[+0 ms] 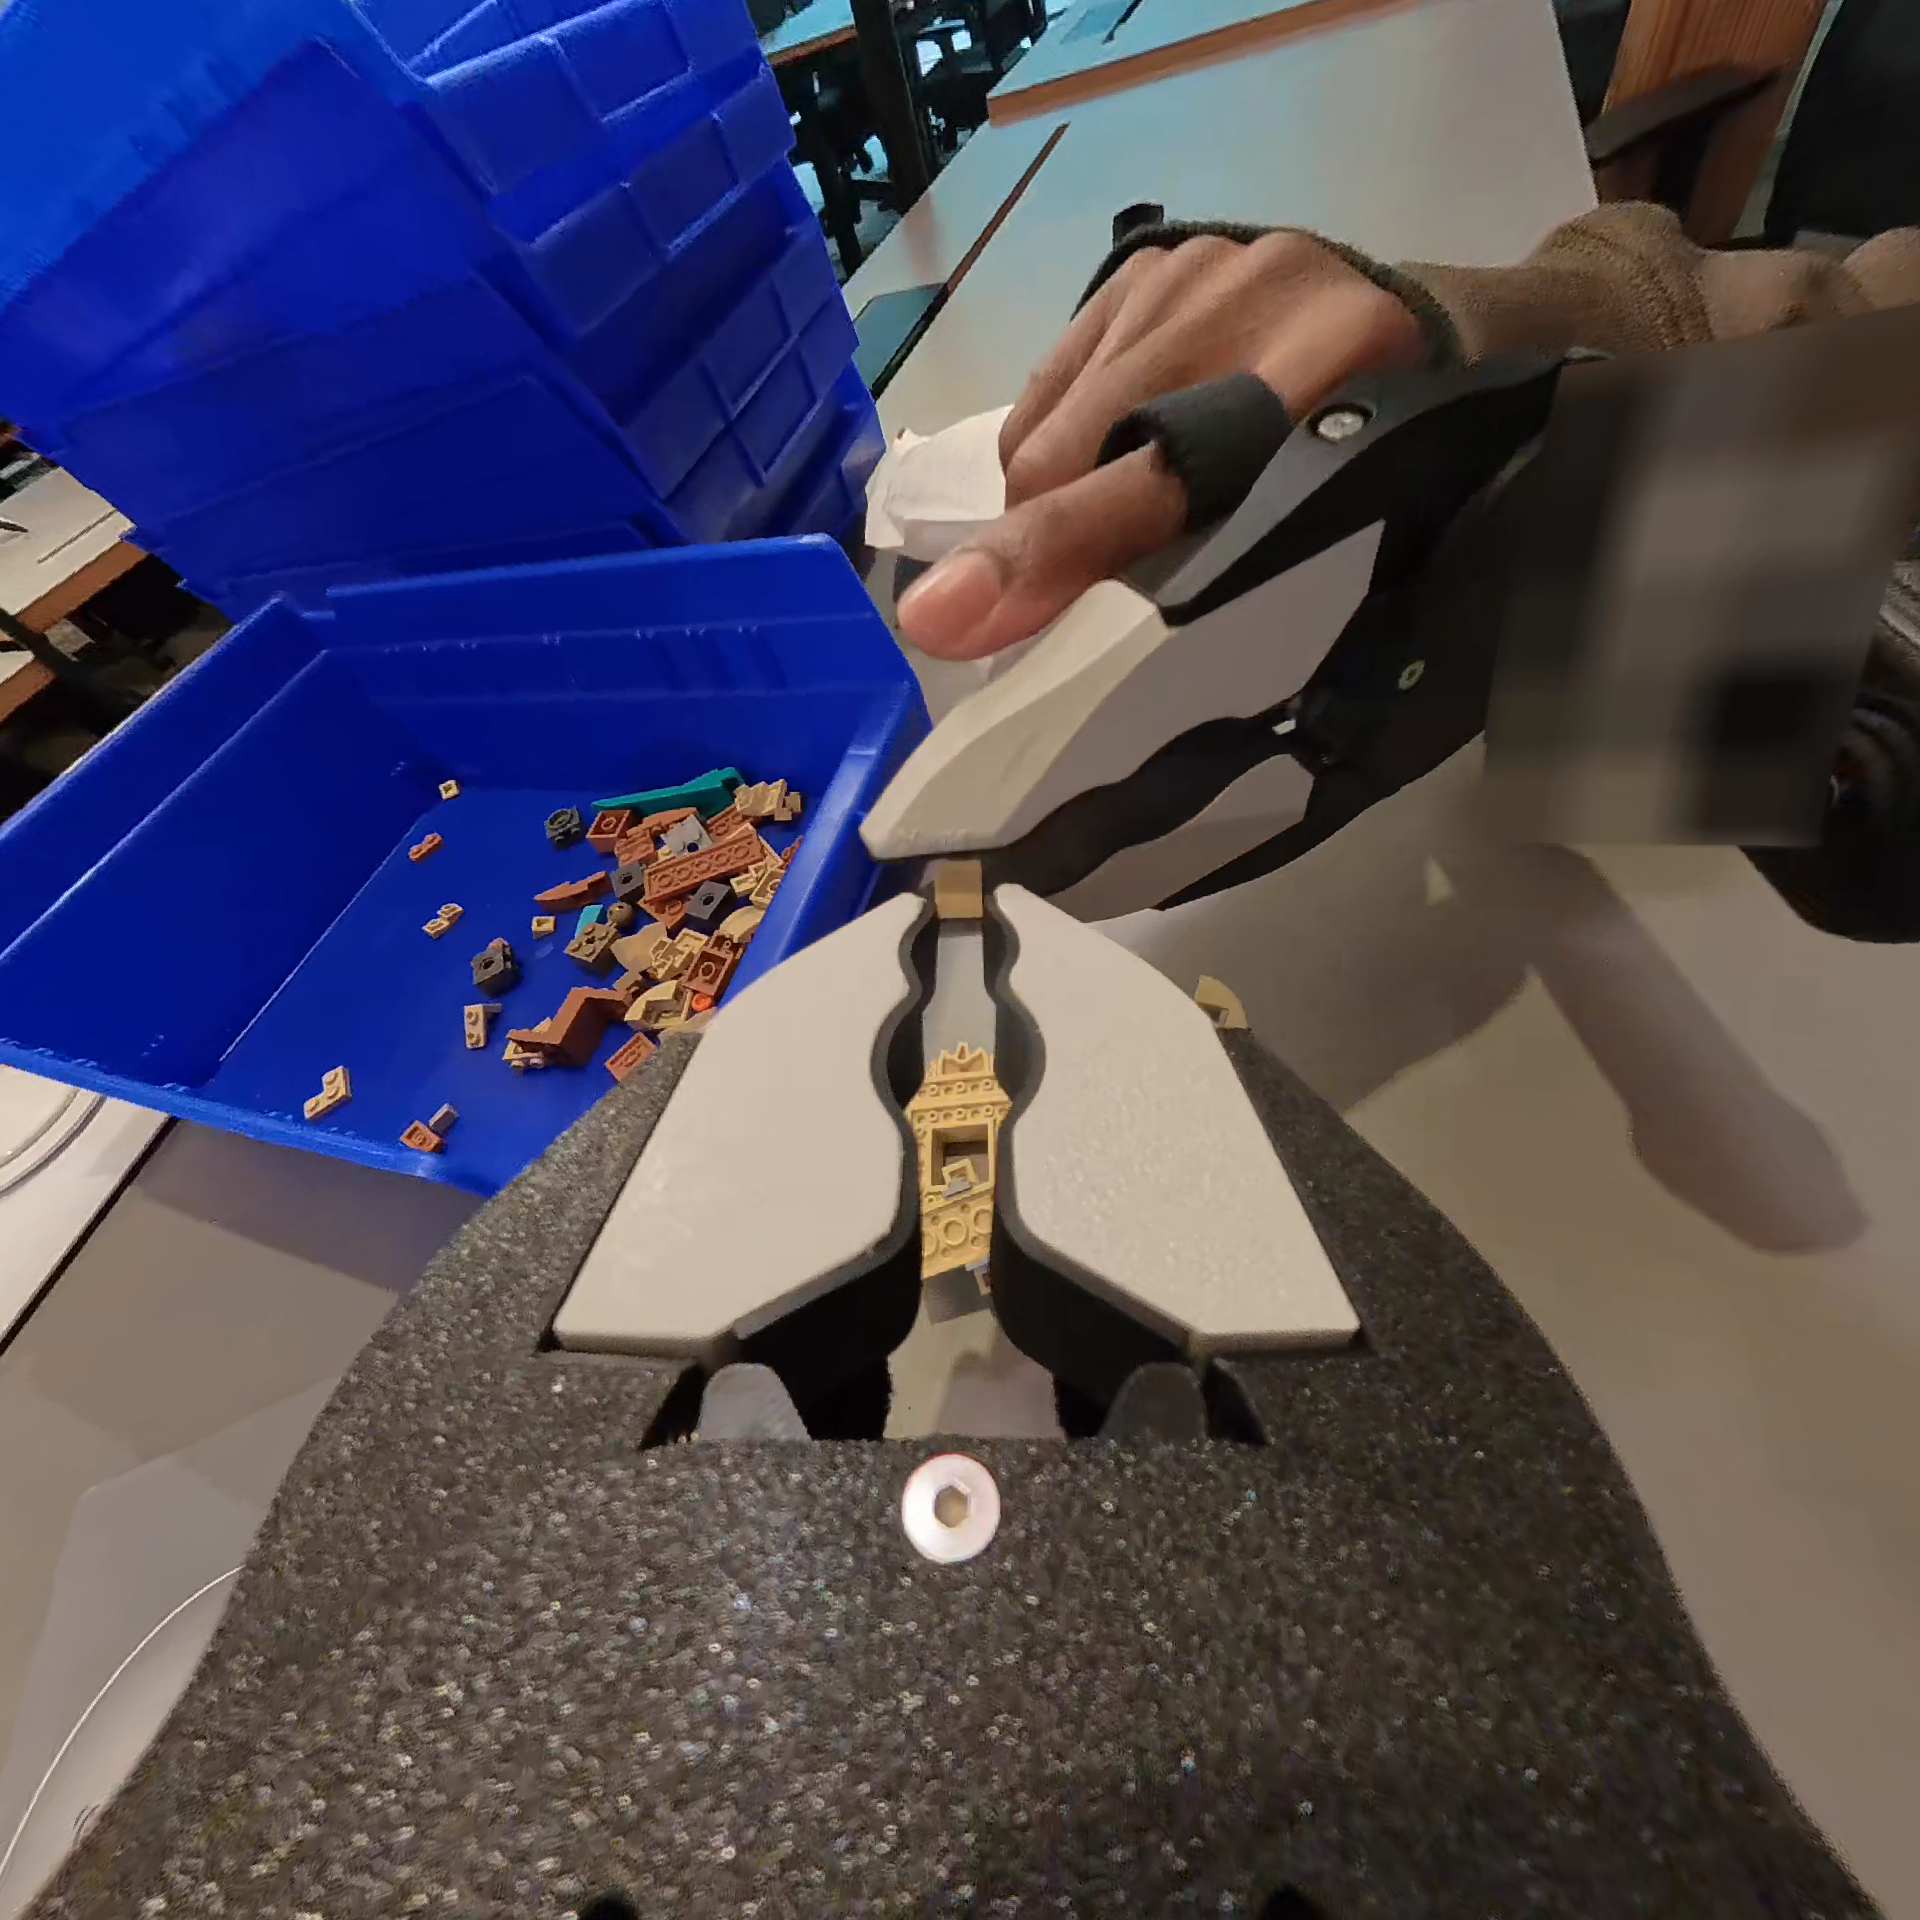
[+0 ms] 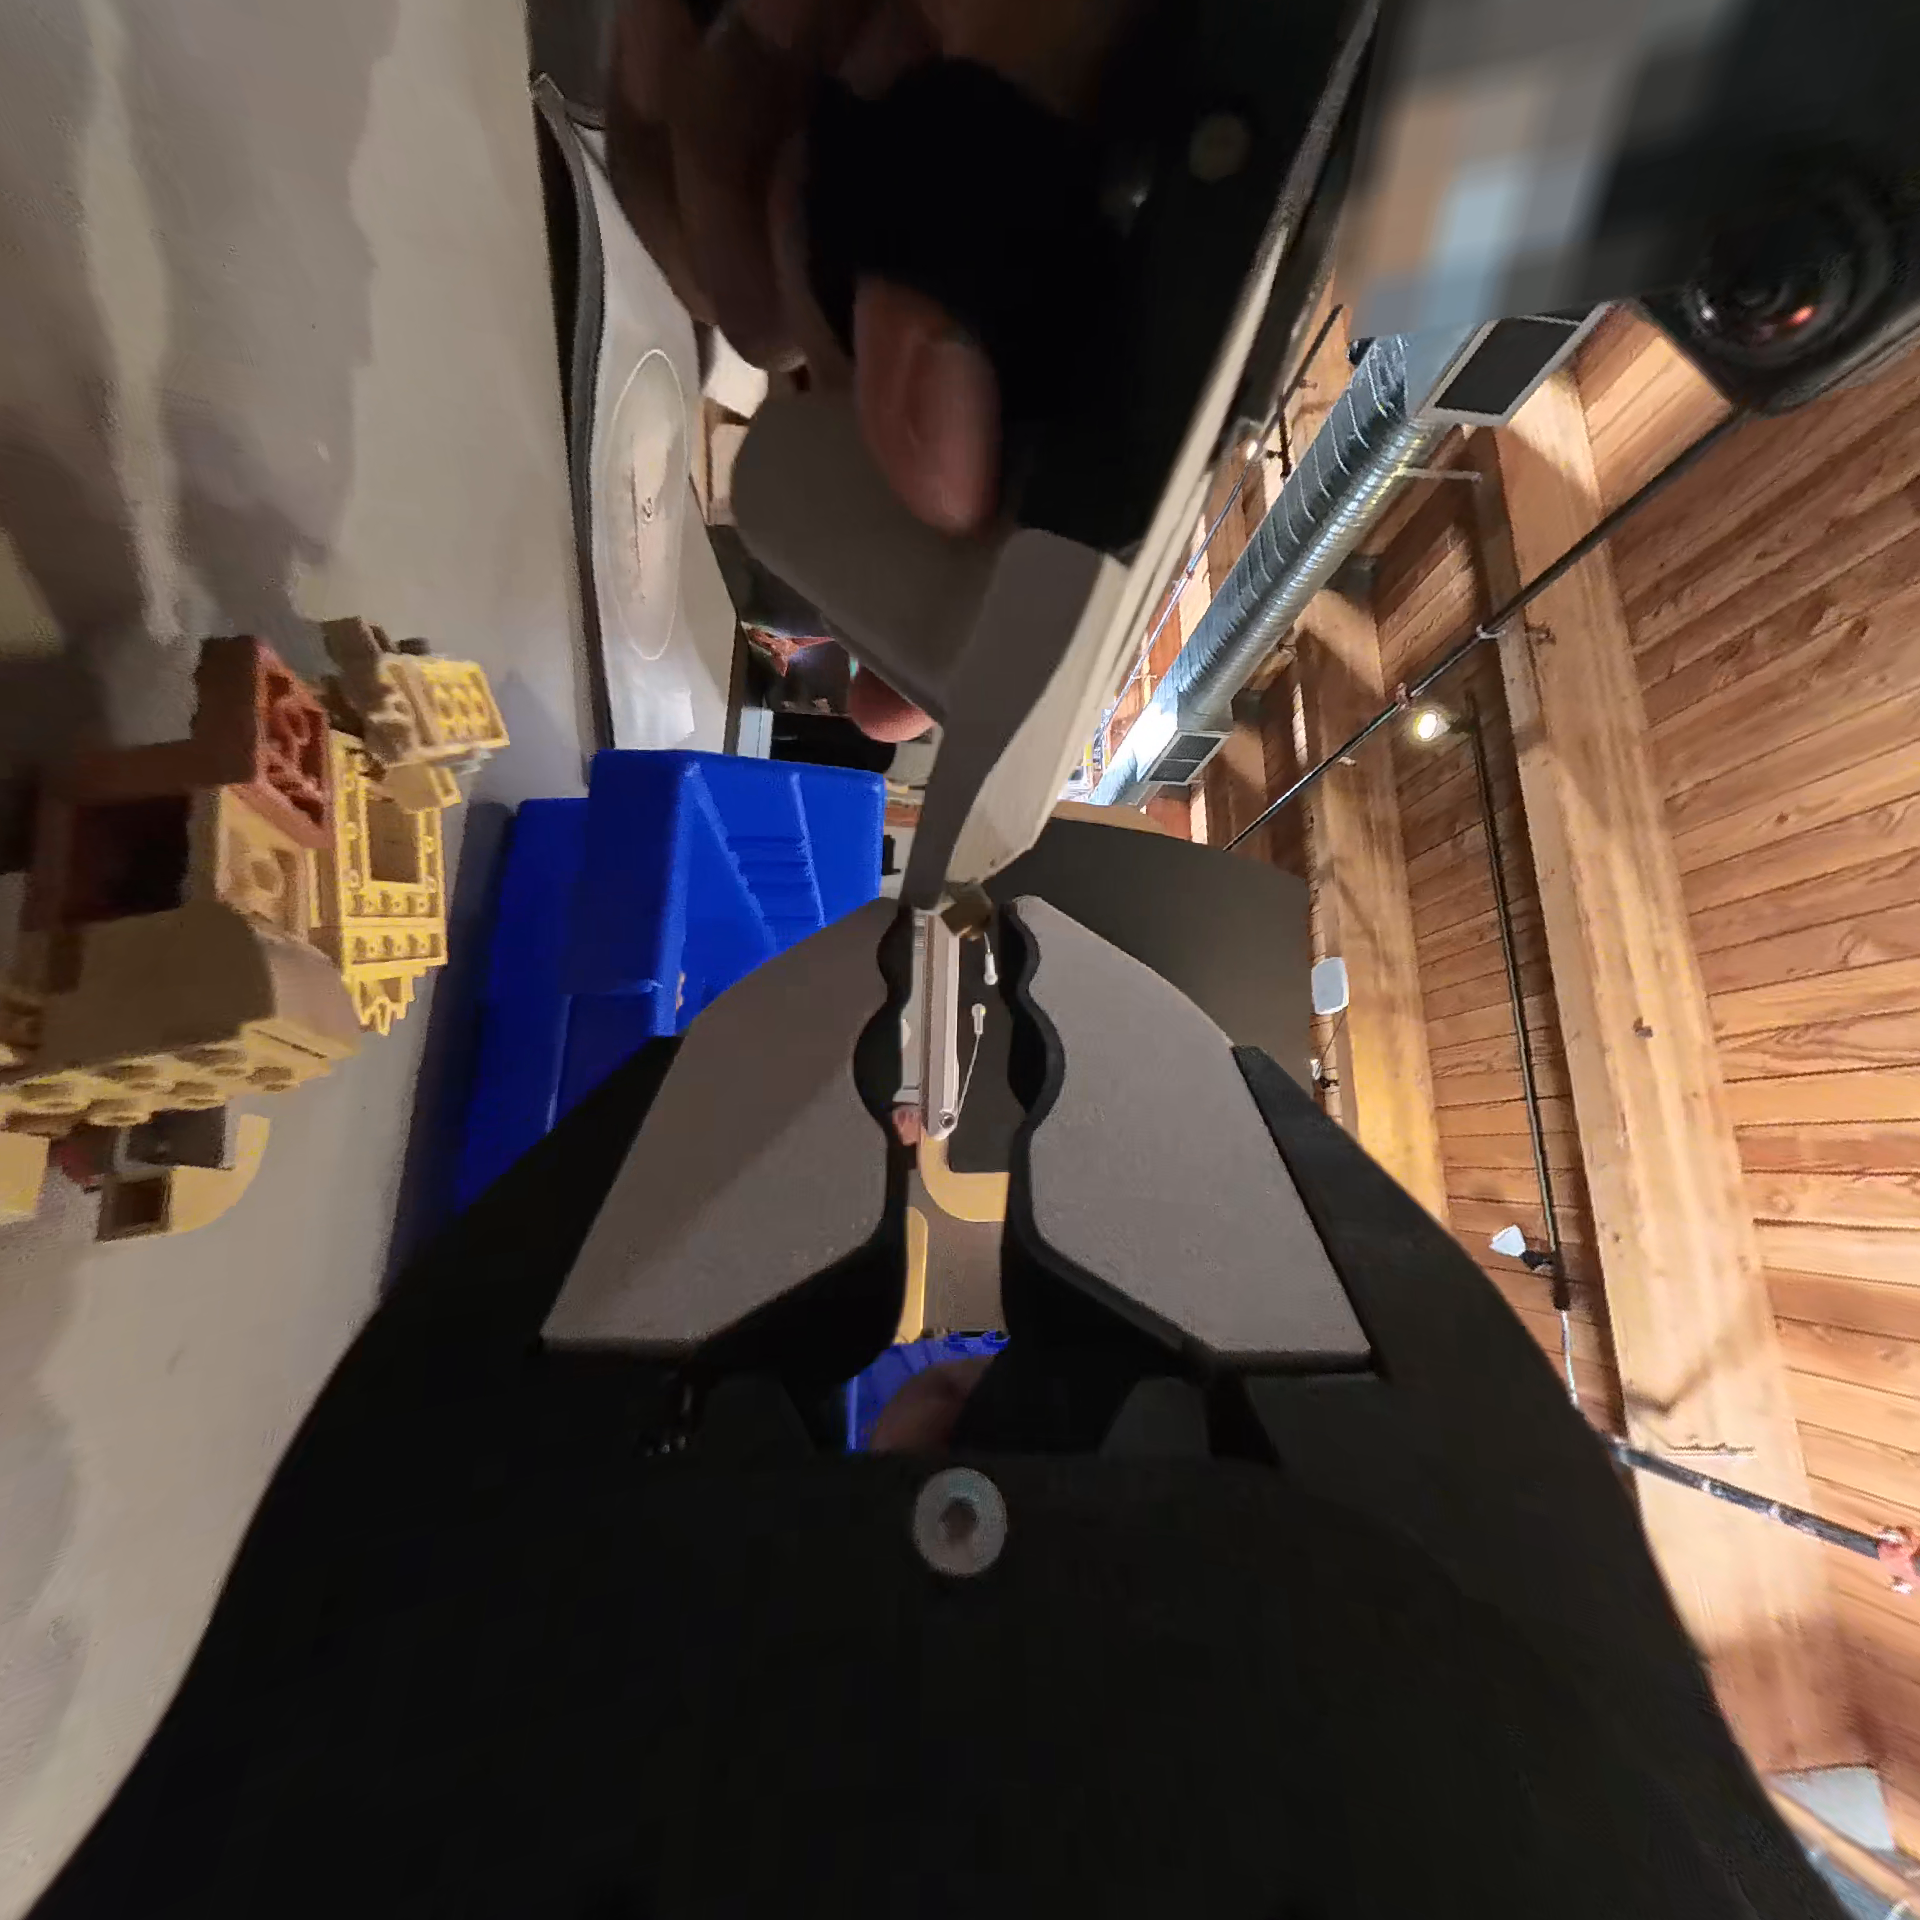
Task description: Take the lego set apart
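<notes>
The left hand-held gripper is clenched on a small tan brick, its two grey fingertips pressing the piece from either side; the right hand-held gripper comes in from 2 o'clock with its tips meeting that same brick from above. In its own view the right hand-held gripper has its fingers narrowly parted, with the tan brick sitting at the tips; whether its pads press the piece I cannot tell.

Only the left wrist view shows the open blue bin at 9 o'clock with its heap of loose bricks in brown, tan, dark grey and teal, too many to count; it also shows a tan pierced plate lying on the tabletop beneath the fingers, one tan curved piece at 3 o'clock, and a stack of blue bins at 11 o'clock. A person's hand, with a black finger strap, rests on the right gripper.

Only the right wrist view, rolled on its side, shows a part-built model of tan, yellow and reddish-brown bricks at 9 o'clock, standing on the tabletop; it also shows a wood-plank wall at 3 o'clock and one silver ventilation duct at 1 o'clock.

The tabletop is plain light grey; further tables stand beyond it at 12 o'clock in the left view.
</notes>
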A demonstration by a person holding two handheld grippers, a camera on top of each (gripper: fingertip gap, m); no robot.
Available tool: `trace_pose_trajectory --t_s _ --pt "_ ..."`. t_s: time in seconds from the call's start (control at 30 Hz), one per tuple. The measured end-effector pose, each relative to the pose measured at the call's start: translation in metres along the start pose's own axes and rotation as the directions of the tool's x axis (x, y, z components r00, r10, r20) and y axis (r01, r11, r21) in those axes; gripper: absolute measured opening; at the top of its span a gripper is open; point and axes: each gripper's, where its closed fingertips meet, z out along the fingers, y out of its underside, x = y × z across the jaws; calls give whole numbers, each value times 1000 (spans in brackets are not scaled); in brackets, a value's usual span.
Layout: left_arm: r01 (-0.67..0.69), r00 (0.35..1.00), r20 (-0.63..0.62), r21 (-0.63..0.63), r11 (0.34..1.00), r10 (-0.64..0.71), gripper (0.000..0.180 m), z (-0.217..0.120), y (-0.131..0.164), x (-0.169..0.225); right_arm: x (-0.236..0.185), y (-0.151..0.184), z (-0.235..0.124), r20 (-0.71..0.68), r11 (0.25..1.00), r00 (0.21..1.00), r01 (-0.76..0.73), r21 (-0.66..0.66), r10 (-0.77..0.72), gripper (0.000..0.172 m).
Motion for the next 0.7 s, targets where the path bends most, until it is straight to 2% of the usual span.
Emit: trace_pose_trajectory --t_s 0.17,0.33,0.4,0.47,0.53,0.63,0.7 --pt "22 1000 -8 8 1000 -22 8 -1 0 -1 1 2 1 -18 1000 1000 -9 -12 9 8" --pt "42 999 21 49 998 -43 8 -4 -6 -7 6 9 5 -32 989 989 -145 -40 144 7" --pt "51 997 62 60 997 -55 8 -6 -6 -15 9 25 10 -62 966 972 -232 -117 226 8" --pt "71 993 87 70 995 -77 9 -9 -7 -21 9 59 17 -118 894 935 -354 -274 334 8" --pt "94 991 92 64 994 -99 10 -11 -4 -25 -5 94 21 -140 765 877 -471 -440 460 12" --pt "113 993 37 -10 993 -113 18 -10 9 -20 -23 112 21 -138 631 767 -603 -488 626 23" --pt "82 997 -1 -111 991 -82 27 -9 24 -13 -25 107 18 -103 621 732 -635 -459 673 27"
